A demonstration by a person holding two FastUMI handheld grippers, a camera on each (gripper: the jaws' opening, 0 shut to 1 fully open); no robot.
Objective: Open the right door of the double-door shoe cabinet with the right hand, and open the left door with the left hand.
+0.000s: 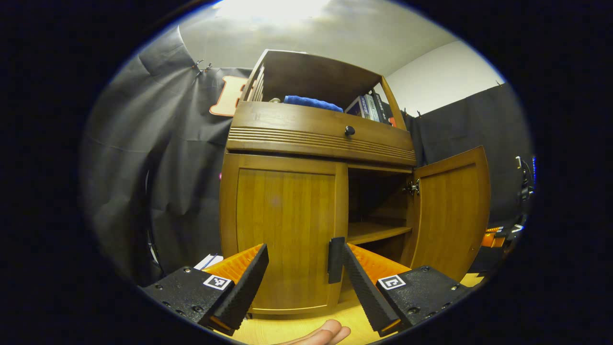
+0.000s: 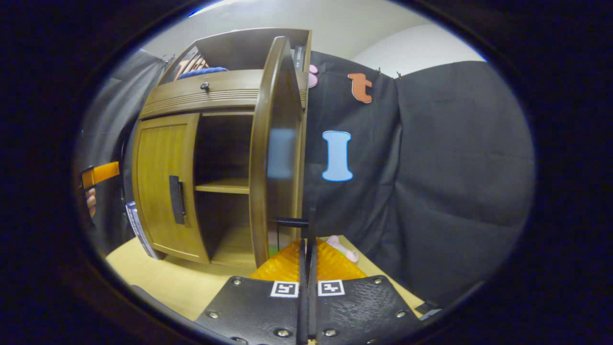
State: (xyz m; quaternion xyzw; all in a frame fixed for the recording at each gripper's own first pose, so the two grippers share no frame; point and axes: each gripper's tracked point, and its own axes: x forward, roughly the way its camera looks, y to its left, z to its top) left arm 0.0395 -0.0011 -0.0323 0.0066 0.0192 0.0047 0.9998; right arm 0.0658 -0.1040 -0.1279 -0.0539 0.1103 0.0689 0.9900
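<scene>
Spread wide, the left gripper (image 1: 299,268) faces the closed left door (image 1: 282,230), whose upright handle (image 1: 335,259) stands just right of the gap between its fingers, touching the right finger's tip. That handle runs vertically along the door's inner edge. The right gripper (image 2: 306,249) is pinched on the handle (image 2: 292,222) of the right door (image 2: 273,153), already swung open.

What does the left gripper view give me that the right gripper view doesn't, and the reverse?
Left gripper view: the left gripper, open, by the left door's handle; the right door's hinge; books. Right gripper view: the right gripper, shut by the right door's edge; a pink thing on the floor. Both: left door shut, right door open, blue cloth, drawer knob.
</scene>
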